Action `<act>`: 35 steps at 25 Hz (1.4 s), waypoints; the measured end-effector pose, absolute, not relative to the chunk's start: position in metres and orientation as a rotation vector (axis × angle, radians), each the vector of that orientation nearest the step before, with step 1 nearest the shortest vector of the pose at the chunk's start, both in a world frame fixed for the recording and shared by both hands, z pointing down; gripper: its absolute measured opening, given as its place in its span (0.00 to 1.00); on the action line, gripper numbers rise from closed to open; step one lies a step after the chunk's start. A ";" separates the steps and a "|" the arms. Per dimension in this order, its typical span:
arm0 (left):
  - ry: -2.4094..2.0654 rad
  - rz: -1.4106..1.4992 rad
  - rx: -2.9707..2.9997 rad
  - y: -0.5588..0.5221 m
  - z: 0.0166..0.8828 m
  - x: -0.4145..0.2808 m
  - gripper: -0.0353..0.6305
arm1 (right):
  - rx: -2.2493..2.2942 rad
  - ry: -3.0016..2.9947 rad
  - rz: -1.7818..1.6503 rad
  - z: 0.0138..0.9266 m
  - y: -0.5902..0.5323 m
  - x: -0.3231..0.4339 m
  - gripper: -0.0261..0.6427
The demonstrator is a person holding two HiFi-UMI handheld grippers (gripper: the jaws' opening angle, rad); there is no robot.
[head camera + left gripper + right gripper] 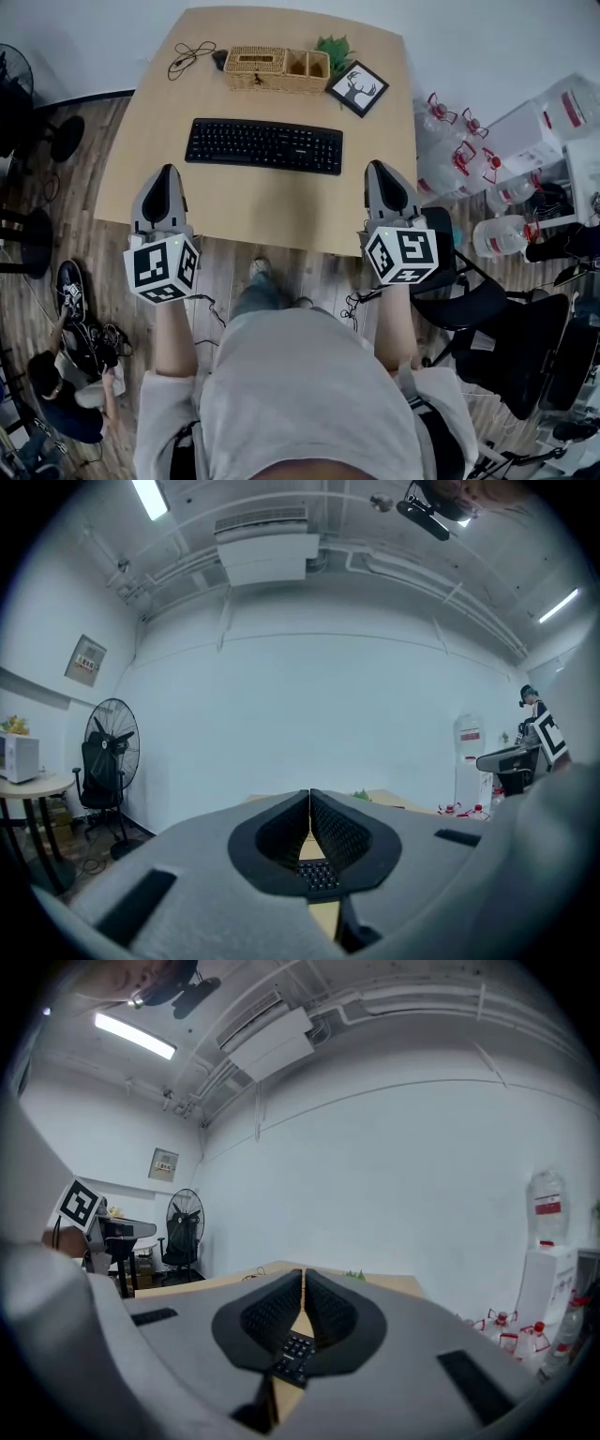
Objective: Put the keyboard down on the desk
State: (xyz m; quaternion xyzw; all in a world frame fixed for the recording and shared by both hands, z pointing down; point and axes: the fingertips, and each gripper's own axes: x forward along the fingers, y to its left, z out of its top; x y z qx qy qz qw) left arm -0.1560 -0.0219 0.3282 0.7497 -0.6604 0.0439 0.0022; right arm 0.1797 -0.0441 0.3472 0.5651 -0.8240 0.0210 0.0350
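Note:
A black keyboard (263, 144) lies flat on the light wooden desk (244, 202), in its middle. My left gripper (167, 172) hangs over the desk's near left part, short of the keyboard's left end, jaws shut on nothing. My right gripper (378, 168) hangs near the desk's right edge, short of the keyboard's right end, also shut and empty. In the left gripper view the closed fingertips (309, 803) point level at the far wall, with a few keys of the keyboard (319, 877) showing below them. In the right gripper view the keyboard (292, 1352) shows under the closed gripper (302, 1281).
At the desk's far edge stand a wicker basket (277, 68), a framed deer picture (357, 88), a small green plant (334, 45) and a coiled cable (187, 56). Water jugs (452, 141) and a black chair (473, 309) crowd the right side. A fan (111, 752) stands at the left.

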 end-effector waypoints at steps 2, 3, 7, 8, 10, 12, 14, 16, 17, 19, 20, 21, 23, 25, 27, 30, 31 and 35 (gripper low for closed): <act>-2.082 0.122 2.355 -0.014 0.324 -0.155 0.07 | 1.750 -2.542 0.051 0.341 -0.036 0.182 0.06; -2.087 0.113 2.357 -0.010 0.321 -0.154 0.07 | 1.758 -2.547 0.042 0.337 -0.032 0.183 0.06; -2.103 0.088 2.375 0.004 0.309 -0.150 0.07 | 1.783 -2.560 -0.001 0.323 -0.016 0.188 0.06; -2.108 0.082 2.381 0.007 0.306 -0.149 0.07 | 1.787 -2.563 -0.009 0.321 -0.013 0.188 0.06; -2.116 0.068 2.392 0.013 0.302 -0.147 0.07 | 1.792 -2.566 -0.026 0.317 -0.008 0.189 0.06; -2.121 0.056 2.397 0.018 0.299 -0.146 0.07 | 1.794 -2.569 -0.039 0.315 -0.003 0.191 0.06; -2.125 0.048 2.400 0.023 0.297 -0.144 0.07 | 1.795 -2.571 -0.048 0.313 0.002 0.192 0.06; -2.132 0.047 2.404 0.027 0.295 -0.142 0.07 | 1.793 -2.574 -0.054 0.311 0.006 0.193 0.06; -2.137 0.050 2.406 0.029 0.294 -0.142 0.07 | 1.792 -2.576 -0.056 0.310 0.008 0.194 0.06; -2.146 0.057 2.412 0.032 0.293 -0.140 0.07 | 1.793 -2.579 -0.061 0.308 0.010 0.195 0.06; -2.148 0.058 2.414 0.033 0.292 -0.140 0.07 | 1.794 -2.581 -0.063 0.307 0.011 0.195 0.06; -2.148 0.057 2.415 0.033 0.291 -0.140 0.07 | 1.795 -2.582 -0.066 0.306 0.012 0.195 0.06; -2.149 0.057 2.415 0.034 0.291 -0.138 0.07 | 1.795 -2.585 -0.072 0.305 0.013 0.196 0.06; -2.148 0.057 2.419 0.035 0.290 -0.137 0.07 | 1.794 -2.589 -0.075 0.304 0.013 0.196 0.06; -2.145 0.059 2.423 0.035 0.289 -0.135 0.07 | 1.793 -2.592 -0.077 0.304 0.014 0.196 0.06; -2.148 0.059 2.422 0.036 0.289 -0.133 0.07 | 1.788 -2.593 -0.080 0.304 0.014 0.196 0.06; -2.149 0.056 2.421 0.036 0.288 -0.133 0.07 | 1.786 -2.593 -0.081 0.304 0.014 0.195 0.06; -2.152 0.060 2.417 0.036 0.289 -0.134 0.07 | 1.784 -2.599 -0.083 0.304 0.013 0.194 0.06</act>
